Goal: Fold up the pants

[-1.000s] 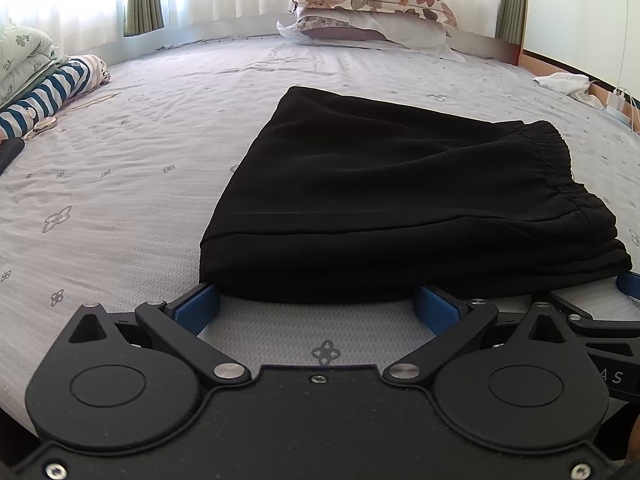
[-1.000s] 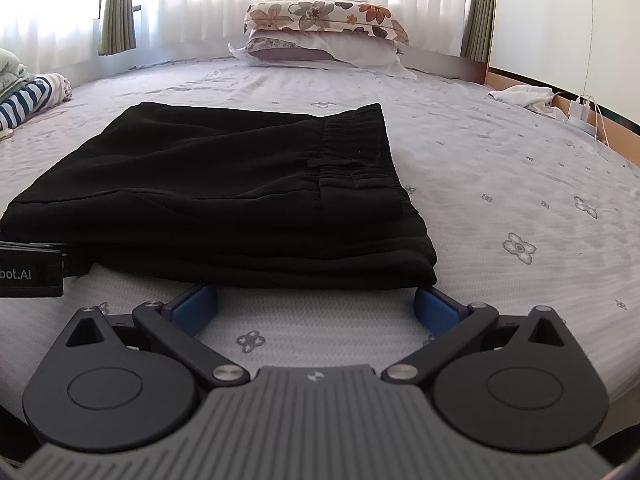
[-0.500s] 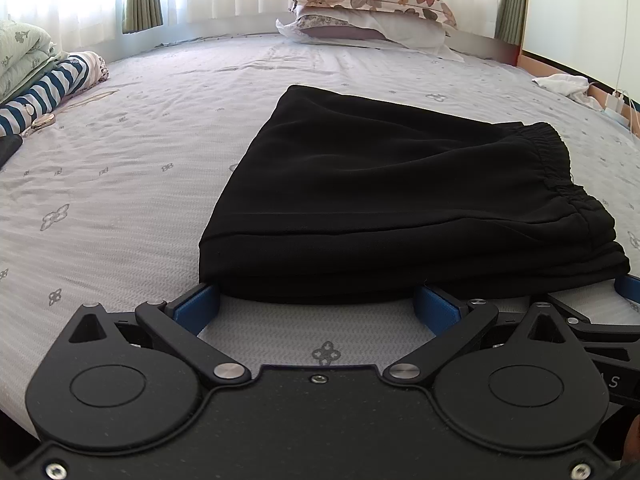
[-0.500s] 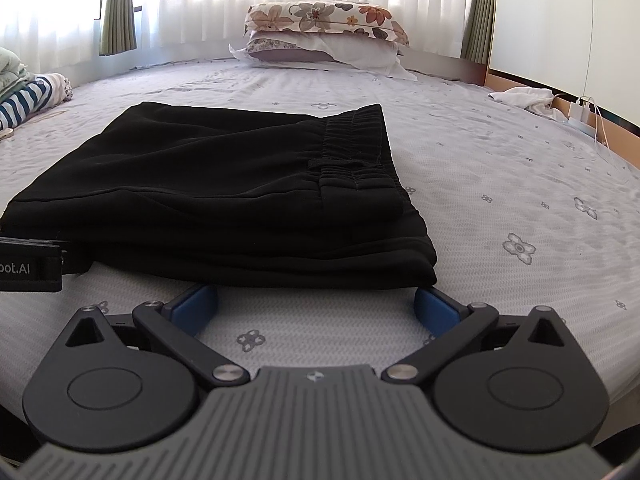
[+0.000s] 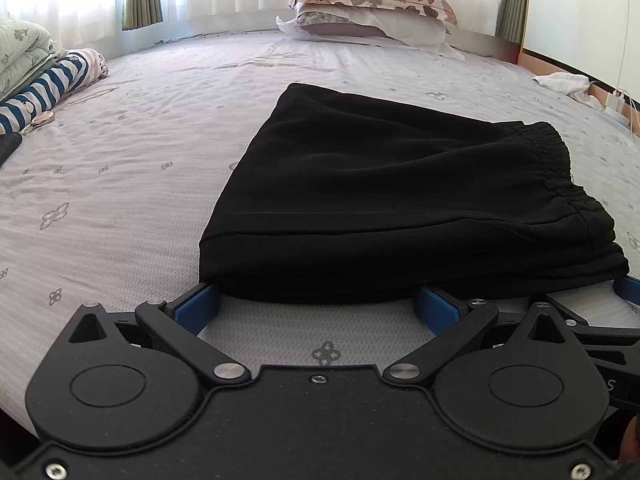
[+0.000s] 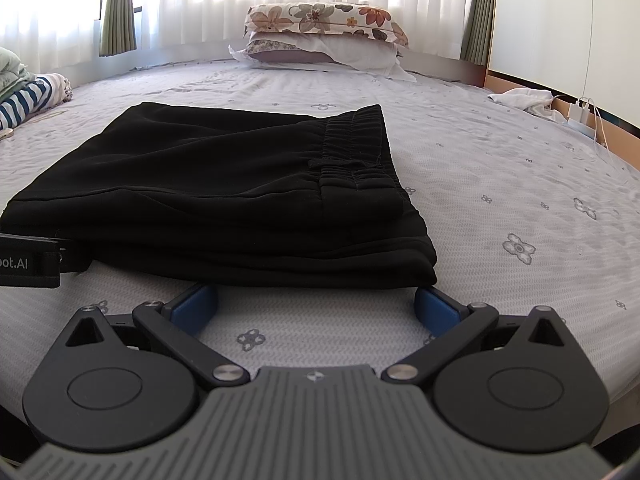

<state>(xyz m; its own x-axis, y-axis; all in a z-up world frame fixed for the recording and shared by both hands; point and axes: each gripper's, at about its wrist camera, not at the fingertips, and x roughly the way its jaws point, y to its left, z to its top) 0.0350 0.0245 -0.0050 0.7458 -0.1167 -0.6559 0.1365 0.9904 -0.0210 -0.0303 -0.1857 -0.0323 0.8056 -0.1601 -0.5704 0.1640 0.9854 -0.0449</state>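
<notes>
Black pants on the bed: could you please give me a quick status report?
Left tool and right tool open, at near edge. Black pants folded flat on bed sheet, ungripped. Nothing in the way.

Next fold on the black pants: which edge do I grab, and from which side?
Likely take the near stacked edge of the folded black fabric pants. Both open tongs, left and right, already face it low over the patterned grey bedsheet. Come in level from the front; the elastic waistband bunches thicker.
</notes>
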